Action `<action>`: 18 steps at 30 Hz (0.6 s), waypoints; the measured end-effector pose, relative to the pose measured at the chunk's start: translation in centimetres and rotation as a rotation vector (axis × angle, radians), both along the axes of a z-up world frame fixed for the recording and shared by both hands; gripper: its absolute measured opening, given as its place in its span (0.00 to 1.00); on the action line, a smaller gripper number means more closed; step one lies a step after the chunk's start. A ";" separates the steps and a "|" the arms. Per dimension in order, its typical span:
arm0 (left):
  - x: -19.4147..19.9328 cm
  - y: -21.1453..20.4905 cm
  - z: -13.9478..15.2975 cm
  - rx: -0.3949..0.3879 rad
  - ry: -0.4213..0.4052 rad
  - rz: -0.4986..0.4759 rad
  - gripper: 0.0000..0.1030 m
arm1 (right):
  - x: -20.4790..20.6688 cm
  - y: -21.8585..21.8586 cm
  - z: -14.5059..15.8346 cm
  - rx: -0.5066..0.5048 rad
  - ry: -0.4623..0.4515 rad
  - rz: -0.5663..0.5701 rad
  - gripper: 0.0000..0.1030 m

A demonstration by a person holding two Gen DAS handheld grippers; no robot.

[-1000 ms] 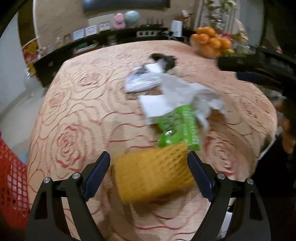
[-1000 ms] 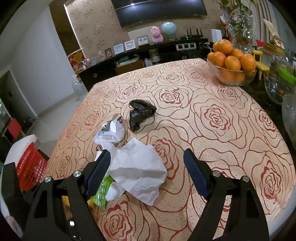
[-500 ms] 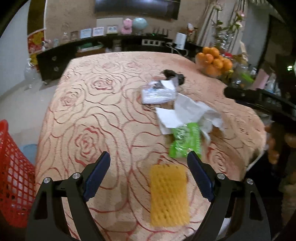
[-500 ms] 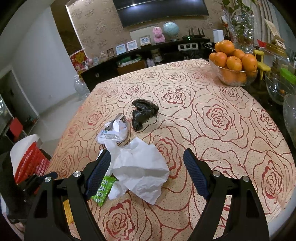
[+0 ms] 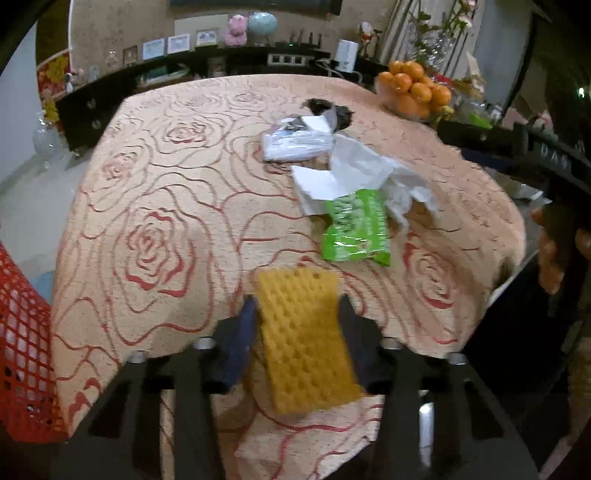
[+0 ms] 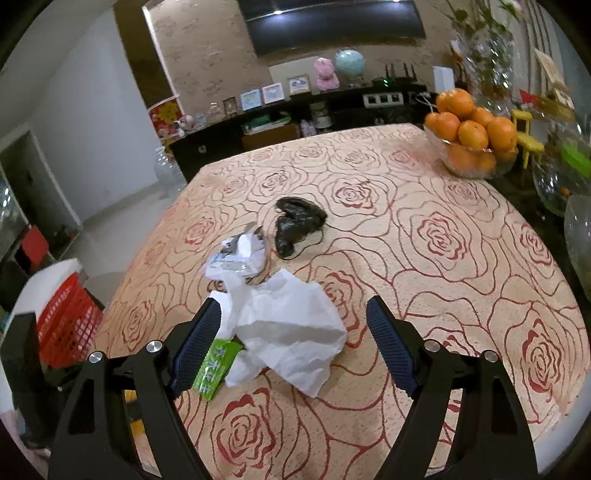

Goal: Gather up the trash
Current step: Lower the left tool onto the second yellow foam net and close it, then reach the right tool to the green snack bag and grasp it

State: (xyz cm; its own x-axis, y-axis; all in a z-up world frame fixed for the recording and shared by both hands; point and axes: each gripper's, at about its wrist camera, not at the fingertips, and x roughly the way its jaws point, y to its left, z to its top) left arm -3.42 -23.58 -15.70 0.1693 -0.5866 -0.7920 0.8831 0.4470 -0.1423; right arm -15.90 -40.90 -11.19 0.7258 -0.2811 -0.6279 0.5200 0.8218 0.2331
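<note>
Foam net gripped
Left claw (image 5: 297, 328), spread 0.5 s ago, now clamps yellow foam net (image 5: 306, 339); right claw (image 6: 295, 347) open over the white paper (image 6: 291, 332).

Table (image 6: 424, 258) carries a beige cloth printed with red roses. A long dark sideboard (image 6: 280, 129) stands behind it against a mottled tan wall (image 6: 207, 55), under a wall-mounted dark screen (image 6: 332, 22). Left wall white (image 6: 74, 103); floor pale and glossy (image 6: 122, 218). Lighting dim.
</note>
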 end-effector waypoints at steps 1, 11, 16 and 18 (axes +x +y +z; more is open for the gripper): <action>-0.1 0.0 0.0 0.000 -0.003 -0.002 0.33 | 0.1 0.4 0.0 -0.012 0.000 0.013 0.76; 1.3 1.5 1.6 -0.033 -0.041 0.087 0.19 | 2.5 6.0 -1.8 -0.039 0.043 0.218 0.74; 2.9 2.8 2.5 -0.056 -0.057 0.177 0.19 | 4.4 7.4 -2.9 -0.041 0.089 0.283 0.68; 3.4 3.3 2.8 -0.061 -0.060 0.201 0.19 | 4.9 7.8 -3.5 -0.044 0.115 0.288 0.65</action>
